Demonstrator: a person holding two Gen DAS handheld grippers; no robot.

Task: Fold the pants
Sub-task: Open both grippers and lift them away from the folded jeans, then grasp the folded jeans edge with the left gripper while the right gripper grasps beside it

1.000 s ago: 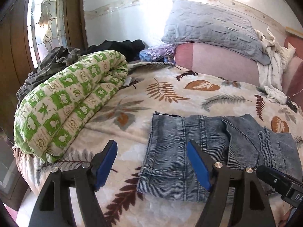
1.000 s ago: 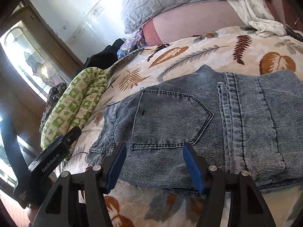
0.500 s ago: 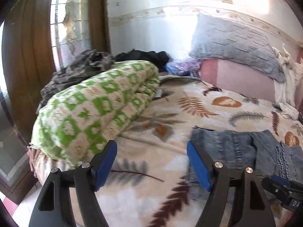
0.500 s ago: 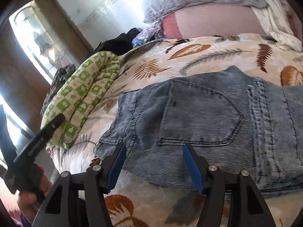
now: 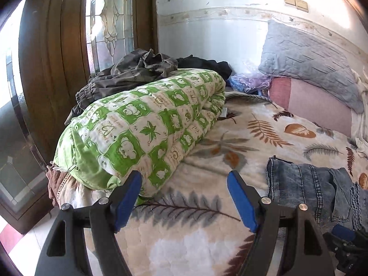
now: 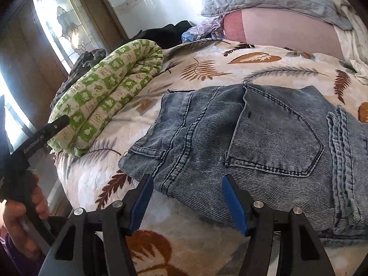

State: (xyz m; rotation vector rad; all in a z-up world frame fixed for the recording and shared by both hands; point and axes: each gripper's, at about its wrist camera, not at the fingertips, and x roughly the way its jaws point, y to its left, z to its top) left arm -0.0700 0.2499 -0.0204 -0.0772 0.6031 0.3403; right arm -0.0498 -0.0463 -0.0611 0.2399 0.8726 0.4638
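the leaf-print bedspread (image 6: 264, 66) runs out of frame. the rolled green quilt (image 5: 142, 126) hides part of the dark clothes pile (image 5: 128, 73). folded jeans (image 6: 264, 138) lie near the bed's edge, cut off rightward. left gripper (image 5: 184, 197) and right gripper (image 6: 186, 200) gape, empty.

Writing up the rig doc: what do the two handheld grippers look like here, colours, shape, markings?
Both match: the left gripper and right gripper have black, curved, cut-out arms ending in flat blue fingers, each arm carrying two silver pivot screws. In the right wrist view the left gripper's black body shows white "GenRobot.AI" lettering, gripped by a bare hand. No cables visible.
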